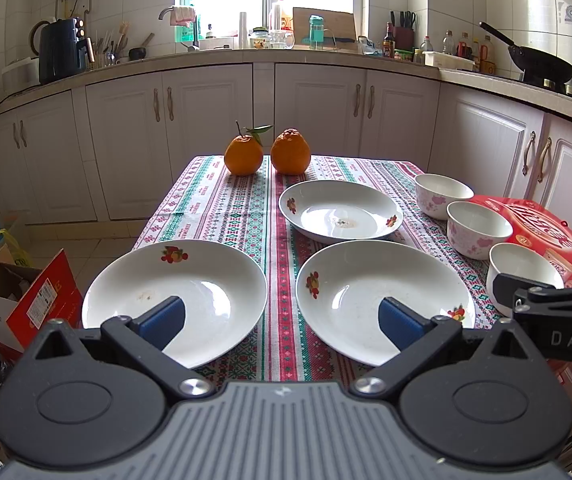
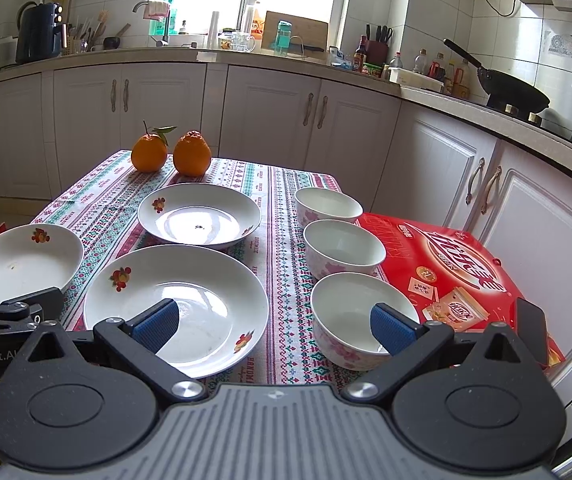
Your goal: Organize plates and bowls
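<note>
We are holding the left tongs (image 1: 281,318) and right tongs (image 2: 275,322) spread open and empty above the near edge of the tabletop (image 1: 241,208). Three plates (image 1: 173,296) (image 1: 382,300) (image 1: 340,210) are lying singly, and three bowls (image 2: 360,320) (image 2: 344,248) (image 2: 328,204) are standing in a row at the right beside a red box (image 2: 458,268). Nothing is stacked, so we are judging the sorting as not yet begun.

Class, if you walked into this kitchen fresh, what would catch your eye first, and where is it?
Two bright oranges stand side by side at the table's far edge. Nearer lie three white plates with fruit motifs, and to their right a row of three floral bowls beside a big red box.
</note>
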`<state>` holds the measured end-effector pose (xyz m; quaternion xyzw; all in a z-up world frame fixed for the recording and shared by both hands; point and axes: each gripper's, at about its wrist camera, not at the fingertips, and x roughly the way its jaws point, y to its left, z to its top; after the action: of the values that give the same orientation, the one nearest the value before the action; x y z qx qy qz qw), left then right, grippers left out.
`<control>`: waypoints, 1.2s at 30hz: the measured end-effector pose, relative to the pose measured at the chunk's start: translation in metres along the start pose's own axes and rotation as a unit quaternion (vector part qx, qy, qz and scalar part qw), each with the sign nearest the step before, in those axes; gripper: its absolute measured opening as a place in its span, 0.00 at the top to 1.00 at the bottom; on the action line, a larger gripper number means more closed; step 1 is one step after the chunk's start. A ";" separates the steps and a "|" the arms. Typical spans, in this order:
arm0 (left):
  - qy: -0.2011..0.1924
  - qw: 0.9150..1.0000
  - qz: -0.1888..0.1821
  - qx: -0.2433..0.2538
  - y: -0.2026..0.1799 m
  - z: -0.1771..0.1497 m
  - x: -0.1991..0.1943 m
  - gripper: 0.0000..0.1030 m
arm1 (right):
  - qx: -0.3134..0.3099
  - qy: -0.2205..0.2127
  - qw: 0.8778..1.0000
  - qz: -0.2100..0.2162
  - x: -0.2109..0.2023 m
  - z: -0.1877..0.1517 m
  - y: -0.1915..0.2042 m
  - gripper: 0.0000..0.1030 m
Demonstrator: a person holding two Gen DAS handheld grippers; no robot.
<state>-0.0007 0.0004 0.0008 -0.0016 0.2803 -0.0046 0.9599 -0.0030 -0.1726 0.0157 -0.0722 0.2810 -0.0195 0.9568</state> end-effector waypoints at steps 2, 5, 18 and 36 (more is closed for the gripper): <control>0.000 1.000 0.000 0.000 0.000 0.000 0.000 0.01 | 0.000 0.000 1.000 0.000 0.000 0.000 0.000 0.00; 0.000 1.000 0.000 0.001 0.000 0.000 0.000 0.01 | 0.000 0.000 1.000 0.000 0.000 0.000 0.000 0.00; 0.000 1.000 0.000 0.000 0.000 0.001 0.000 0.01 | -0.001 -0.001 1.000 -0.002 0.000 0.000 -0.001 0.00; 0.002 1.000 0.001 0.001 0.001 0.001 0.001 0.01 | -0.004 0.002 1.000 -0.002 0.002 0.002 0.000 0.00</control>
<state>0.0008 0.0010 0.0008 -0.0008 0.2820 -0.0038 0.9594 -0.0002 -0.1727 0.0166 -0.0767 0.2827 -0.0203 0.9559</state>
